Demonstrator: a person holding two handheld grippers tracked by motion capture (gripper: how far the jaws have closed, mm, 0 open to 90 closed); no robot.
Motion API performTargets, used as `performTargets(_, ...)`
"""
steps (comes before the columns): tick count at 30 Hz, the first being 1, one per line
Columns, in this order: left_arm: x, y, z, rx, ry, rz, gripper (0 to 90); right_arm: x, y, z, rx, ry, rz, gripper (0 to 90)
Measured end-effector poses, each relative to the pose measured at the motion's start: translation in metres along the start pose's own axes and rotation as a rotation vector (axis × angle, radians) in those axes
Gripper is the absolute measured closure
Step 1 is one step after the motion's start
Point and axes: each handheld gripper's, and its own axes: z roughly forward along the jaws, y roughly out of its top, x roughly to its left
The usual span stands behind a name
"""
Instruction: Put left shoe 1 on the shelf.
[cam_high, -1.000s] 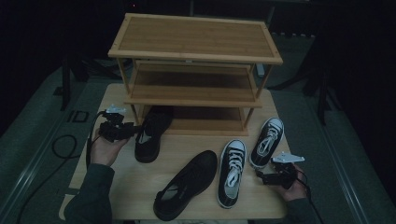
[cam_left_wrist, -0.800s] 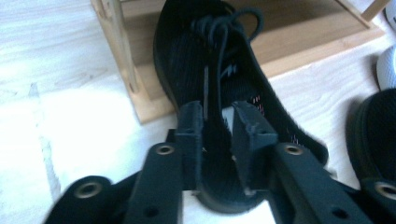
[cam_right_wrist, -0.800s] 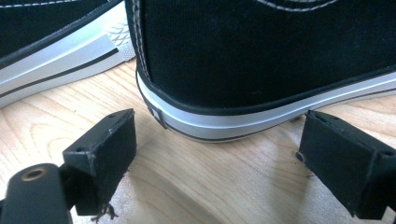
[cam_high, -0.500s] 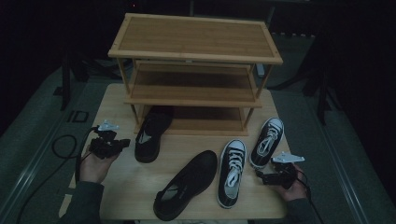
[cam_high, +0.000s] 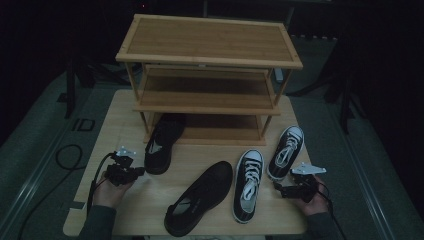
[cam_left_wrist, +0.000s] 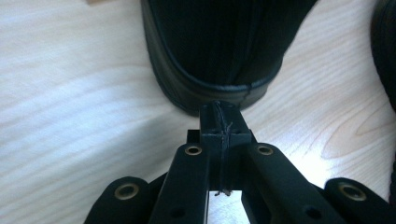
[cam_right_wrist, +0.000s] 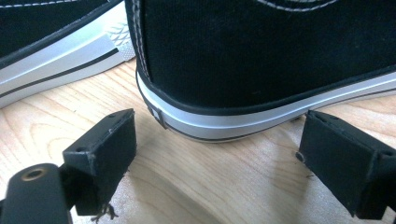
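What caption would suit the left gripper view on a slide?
Shut left claw pointing at the heel of a black shoe on the pale wooden table.

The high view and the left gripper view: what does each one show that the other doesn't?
High view alone: the wooden shoe rack, two black-and-white sneakers, another black shoe, both hands. Left gripper view alone: the left tongs pressed shut, empty, their tips just short of the black shoe's heel. Both share that black shoe and the pale wooden table.

Black slip-on shoe (cam_high: 162, 141) — upright on table, toe under rack; black-white sneaker (cam_high: 286, 152) alongside.
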Motion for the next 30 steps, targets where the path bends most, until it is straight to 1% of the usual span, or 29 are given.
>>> performTargets(5,-0.007,-0.003,0.009,0.037,-0.012,0.019,90.0,0.0,0.0,0.0,0.0,0.0,0.0,11.1)
performTargets(11,-0.014,-0.005,0.023,0.083,-0.005,0.038,89.9,0.0,0.0,0.0,0.0,0.0,0.0,11.1)
performTargets(13,-0.015,-0.004,0.025,0.077,-0.01,0.038,89.8,0.0,0.0,0.0,-0.001,0.0,-0.002,11.1)
performTargets(17,-0.016,0.0,0.028,0.074,-0.003,0.039,89.9,0.0,0.0,0.0,-0.001,0.0,-0.002,11.1)
performTargets(20,-0.02,0.002,0.029,0.071,-0.008,0.053,89.8,0.0,0.0,0.0,-0.001,0.0,-0.001,11.1)
performTargets(23,-0.022,0.005,0.029,0.067,-0.013,0.058,89.9,0.0,0.0,0.0,0.0,0.0,0.0,11.1)
performTargets(30,-0.024,0.01,0.027,0.037,-0.008,0.054,89.7,0.0,0.0,0.0,0.0,0.0,0.0,11.1)
